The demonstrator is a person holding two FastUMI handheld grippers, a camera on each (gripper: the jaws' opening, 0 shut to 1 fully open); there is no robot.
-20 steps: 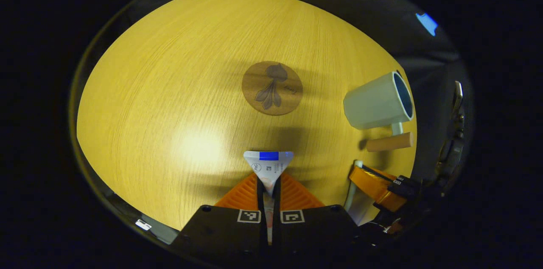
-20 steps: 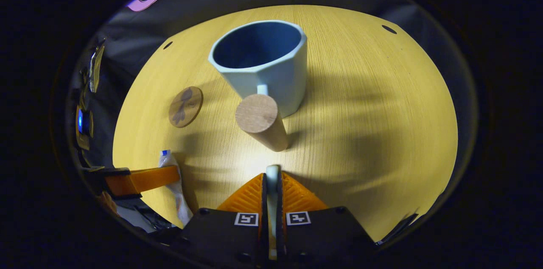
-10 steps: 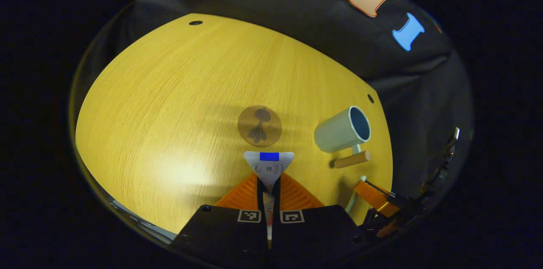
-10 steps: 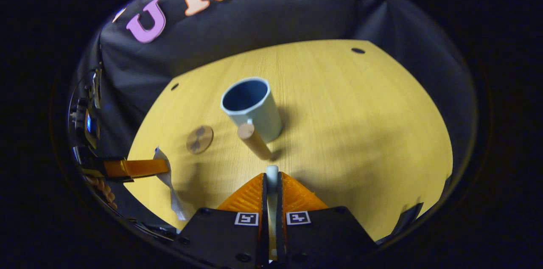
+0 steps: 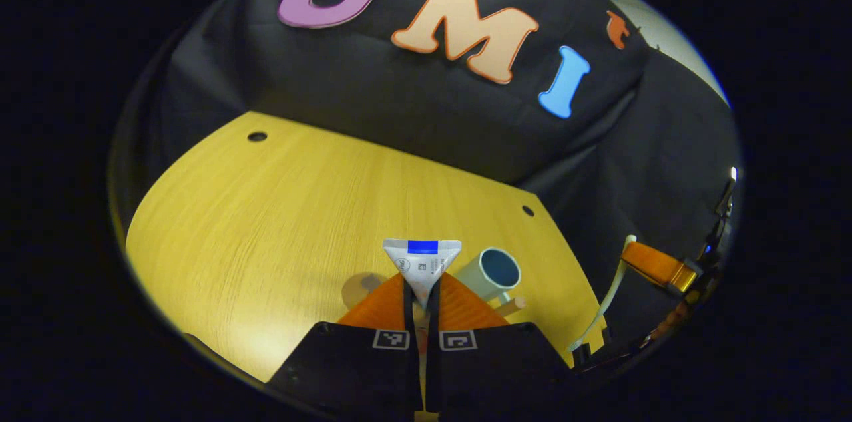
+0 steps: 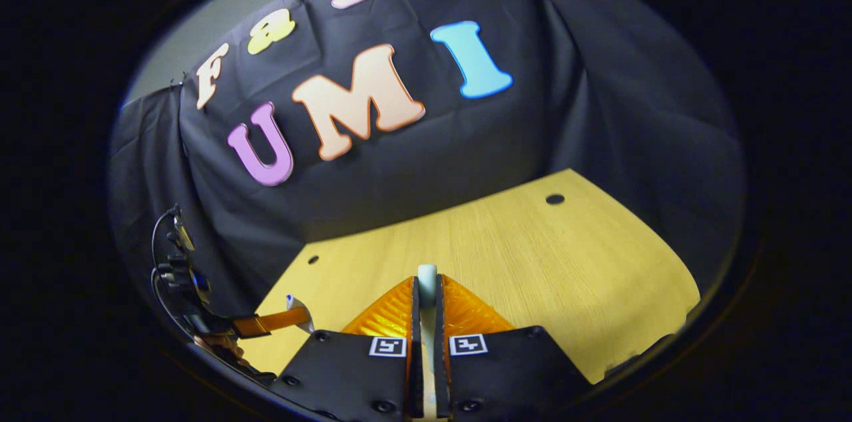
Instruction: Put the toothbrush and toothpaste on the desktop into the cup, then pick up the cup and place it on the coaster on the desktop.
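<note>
My left gripper (image 5: 422, 287) is shut on the white toothpaste tube (image 5: 422, 257), whose flat crimped end sticks up between the fingers. It is held high above the wooden desktop (image 5: 266, 209). Just beyond its fingers, far below, stands the pale blue cup (image 5: 491, 271) with its wooden handle (image 5: 512, 305); the round brown coaster (image 5: 358, 287) peeks out on the left of the fingers. My right gripper (image 6: 426, 289) is shut on the pale toothbrush (image 6: 426, 273), also well above the desktop (image 6: 532, 262). The left gripper view shows that gripper (image 5: 655, 263) at the far right with the toothbrush (image 5: 609, 299) hanging down.
The booth's black cloth wall stands behind the desktop. Small dark holes (image 5: 257, 136) mark the desktop's far corners. The right gripper view shows the left gripper (image 6: 266, 323) with the tube (image 6: 301, 310) at the lower left, with a hand behind it.
Both grippers have risen and tilted up from the desktop with their loads. The cup and coaster have shrunk and slid low in the left gripper view; the cup has left the right gripper view.
</note>
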